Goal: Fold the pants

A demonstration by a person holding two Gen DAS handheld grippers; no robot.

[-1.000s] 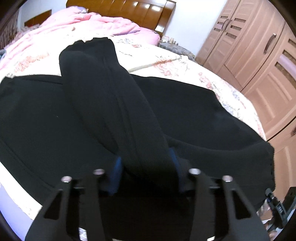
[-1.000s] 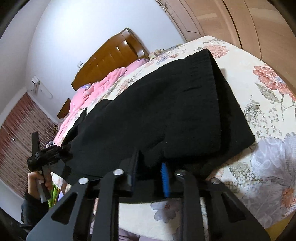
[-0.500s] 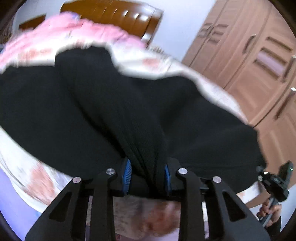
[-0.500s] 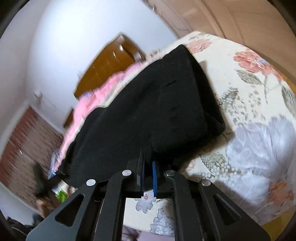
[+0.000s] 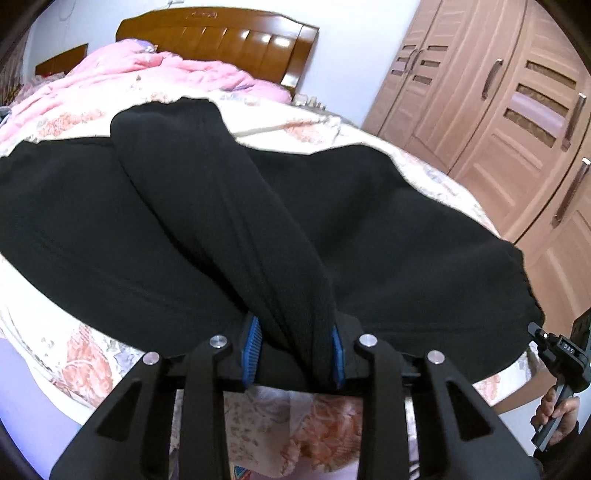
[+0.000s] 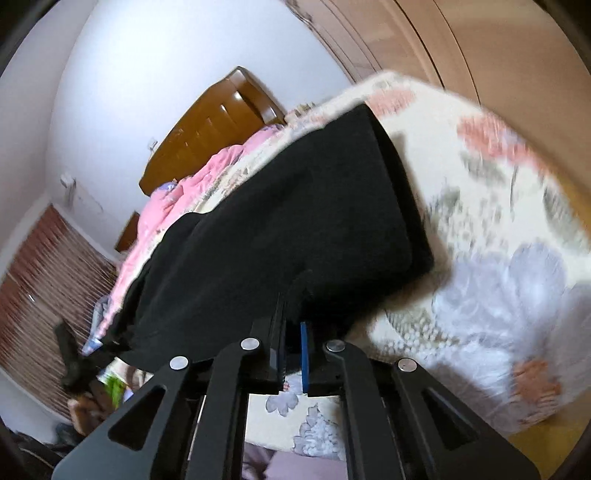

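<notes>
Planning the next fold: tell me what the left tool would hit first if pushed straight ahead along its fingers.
The left tool is already clamped on a raised ridge of the black pants. Straight ahead it would plough into that same fabric lying on the floral bedspread; depth beyond is unclear.

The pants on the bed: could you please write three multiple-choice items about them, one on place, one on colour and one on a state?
1. Where do the pants lie?
A. on the floral bedspread
B. inside the wardrobe
C. on the floor

2. What colour are the pants?
A. pink
B. black
C. brown

3. What is the left gripper doing?
A. hanging open above the bed
B. gripping the headboard
C. shut on a bunched fold of the pants

Answers:
1 A: black cloth is spread across the flowered cover.
2 B: the cloth is black in both views; the pink thing is the quilt behind.
3 C: the fold passes between its blue-padded fingers.
</notes>
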